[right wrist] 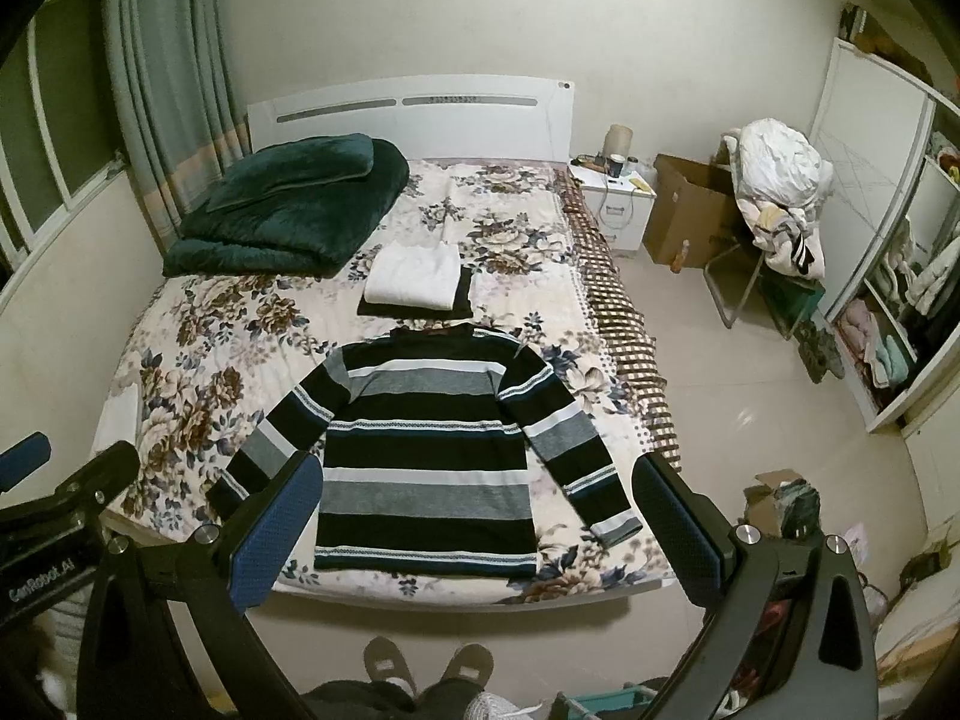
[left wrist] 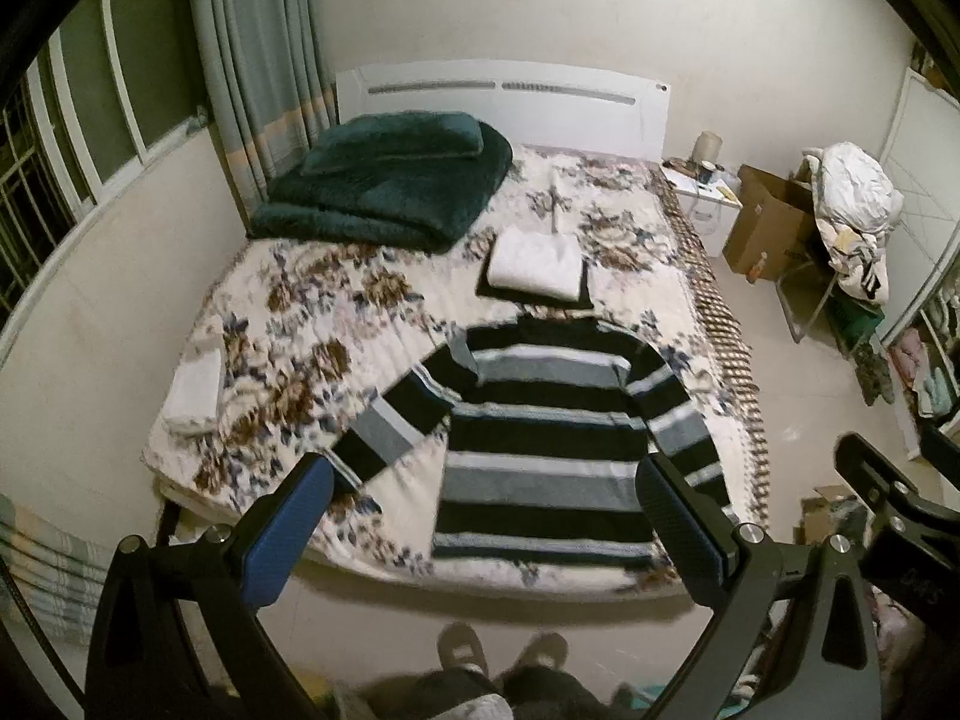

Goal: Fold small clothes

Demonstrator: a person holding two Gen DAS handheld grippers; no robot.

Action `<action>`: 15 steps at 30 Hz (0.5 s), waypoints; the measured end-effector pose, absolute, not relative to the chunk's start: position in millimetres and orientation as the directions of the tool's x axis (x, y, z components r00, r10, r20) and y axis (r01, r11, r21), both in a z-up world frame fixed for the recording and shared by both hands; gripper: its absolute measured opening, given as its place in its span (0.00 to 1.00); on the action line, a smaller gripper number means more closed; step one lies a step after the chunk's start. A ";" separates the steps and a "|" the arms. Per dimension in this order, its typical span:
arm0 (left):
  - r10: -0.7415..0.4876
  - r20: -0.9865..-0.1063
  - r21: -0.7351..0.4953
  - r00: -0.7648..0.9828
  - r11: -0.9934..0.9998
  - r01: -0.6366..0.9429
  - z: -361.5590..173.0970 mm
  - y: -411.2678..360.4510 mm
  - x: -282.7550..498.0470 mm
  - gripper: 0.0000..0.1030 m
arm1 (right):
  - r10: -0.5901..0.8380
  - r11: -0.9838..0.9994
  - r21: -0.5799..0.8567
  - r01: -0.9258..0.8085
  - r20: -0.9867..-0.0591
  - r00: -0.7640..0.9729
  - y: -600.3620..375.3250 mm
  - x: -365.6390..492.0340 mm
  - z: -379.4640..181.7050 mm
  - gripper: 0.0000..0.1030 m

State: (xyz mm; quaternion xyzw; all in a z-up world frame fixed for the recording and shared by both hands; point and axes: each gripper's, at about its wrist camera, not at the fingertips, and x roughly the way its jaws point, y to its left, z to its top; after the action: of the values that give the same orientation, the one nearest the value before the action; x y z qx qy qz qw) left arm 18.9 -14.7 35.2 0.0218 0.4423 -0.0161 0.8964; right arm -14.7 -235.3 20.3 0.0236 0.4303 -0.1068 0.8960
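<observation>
Left wrist view: left hand-held gripper (left wrist: 480,525) is held above the foot of the bed (left wrist: 288,360), jaws spread wide, nothing between them. Blue pad on one finger, black pad on the other. Right wrist view: right hand-held gripper (right wrist: 477,525) same state, released, wide apart, empty, also hovering off the bed's foot end.

Striped sweater (right wrist: 426,456) (black, grey, white bands) lies flat on the floral bedspread, hem toward the foot edge, collar toward the headboard (right wrist: 414,114). Both sleeves spread out and angled down at the sides. Unfolded. Neither gripper touches it.

Just past the collar: a folded white garment (right wrist: 414,279) stacked on a folded black garment (right wrist: 465,294), the black one showing at the right and front edges. Folded dark green blanket (right wrist: 288,210) with a matching pillow on top sits at the head end, left side. Another white folded item (left wrist: 195,390) near the bed's left edge.

Right of the bed: white nightstand (right wrist: 618,210), open cardboard box (right wrist: 690,213), chair piled with clothes (right wrist: 780,192), open wardrobe (right wrist: 888,276). Person's slippered feet (right wrist: 426,669) visible at bottom, on the tiled floor.
</observation>
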 end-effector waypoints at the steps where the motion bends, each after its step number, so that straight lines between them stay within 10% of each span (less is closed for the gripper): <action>1: -0.001 -0.785 0.034 0.620 0.998 0.044 34.9 -14.9 22.7 1.00 | -0.170 0.974 -0.039 0.224 -0.777 0.606 -238.3 -11.4 17.8 1.00; 15: 0.122 -0.784 0.164 0.608 0.986 0.014 -116.7 -38.8 154.8 1.00 | -0.230 0.736 0.073 0.673 -0.908 0.351 -446.4 44.9 -196.1 1.00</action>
State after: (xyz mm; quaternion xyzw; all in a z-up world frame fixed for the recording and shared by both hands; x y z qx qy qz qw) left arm 154.8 -38.8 -116.7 0.0769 0.4415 0.0304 0.8935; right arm 44.9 -446.4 -196.1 0.2244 0.4931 -0.2857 0.7905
